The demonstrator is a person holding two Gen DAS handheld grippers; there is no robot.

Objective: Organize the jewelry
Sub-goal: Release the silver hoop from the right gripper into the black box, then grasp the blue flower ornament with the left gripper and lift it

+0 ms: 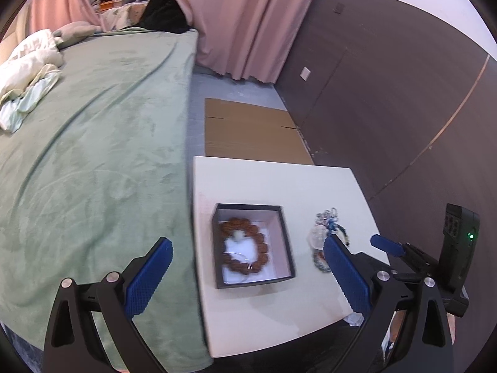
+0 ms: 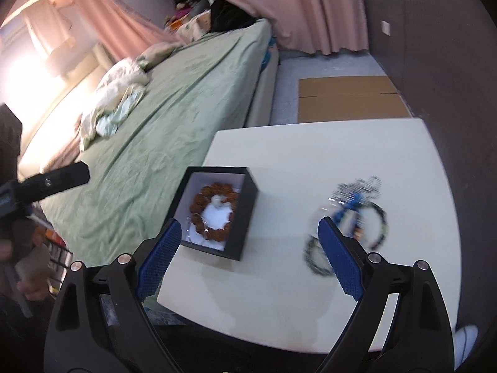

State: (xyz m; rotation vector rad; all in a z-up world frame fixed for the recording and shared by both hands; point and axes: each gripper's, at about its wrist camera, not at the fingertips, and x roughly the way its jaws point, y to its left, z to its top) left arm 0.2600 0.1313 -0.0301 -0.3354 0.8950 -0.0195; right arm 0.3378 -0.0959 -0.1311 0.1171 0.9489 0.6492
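A: What is seen around the white table?

B: A big bed with a green blanket is seen right against the table's left side. Pink curtains are seen far behind the table. A flat piece of cardboard is laid on the floor just past the table's far edge.

A: What is set on the table?

B: A black box is placed on the left part of the table, near the bed. Its lid is off. A brown bead bracelet is laid inside the box, on a white bottom. A small silver ring is seen in there too, but it is blurred.

A: And the other jewelry?

B: A small pile of jewelry is left on the right part of the table, well apart from the box. Dark beads, blue bits and a shiny chain are seen in it. The pile is blurred, so the pieces cannot be told apart well.

A: How are the grippers held?

B: The left gripper is held above the table's near edge, spread wide, and nothing is grasped. The right gripper is held there too, spread wide, and nothing is grasped.
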